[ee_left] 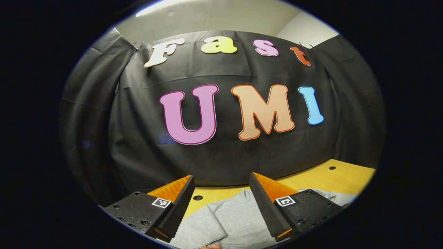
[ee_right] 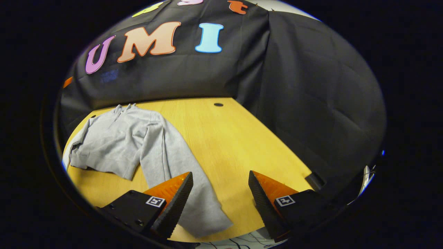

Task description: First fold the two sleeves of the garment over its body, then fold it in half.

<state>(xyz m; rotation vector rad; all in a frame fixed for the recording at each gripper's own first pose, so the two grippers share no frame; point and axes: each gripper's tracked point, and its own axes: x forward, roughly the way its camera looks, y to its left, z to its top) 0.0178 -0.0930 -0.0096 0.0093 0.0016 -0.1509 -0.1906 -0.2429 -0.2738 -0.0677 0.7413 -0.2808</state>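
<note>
A grey long-sleeved garment [ee_right: 117, 138] lies flat on the wooden table [ee_right: 235, 138], collar toward the back wall. One sleeve [ee_right: 180, 173] runs out from the body toward the table's near edge, and its cuff ends just beside one finger of my right gripper [ee_right: 220, 174]. That gripper hovers open above the table, holding nothing. In the left gripper view, my left gripper [ee_left: 221, 178] is open and raised, level with the wall. The garment [ee_left: 235, 214] lies below, between its fingers, with a fold line across the cloth.
Black cloth walls close the table at the back and on the right side [ee_right: 311, 103]. Small round holes [ee_right: 218, 104] [ee_left: 198, 197] sit in the tabletop near the back. Cables [ee_right: 242, 239] show below the table's near edge.
</note>
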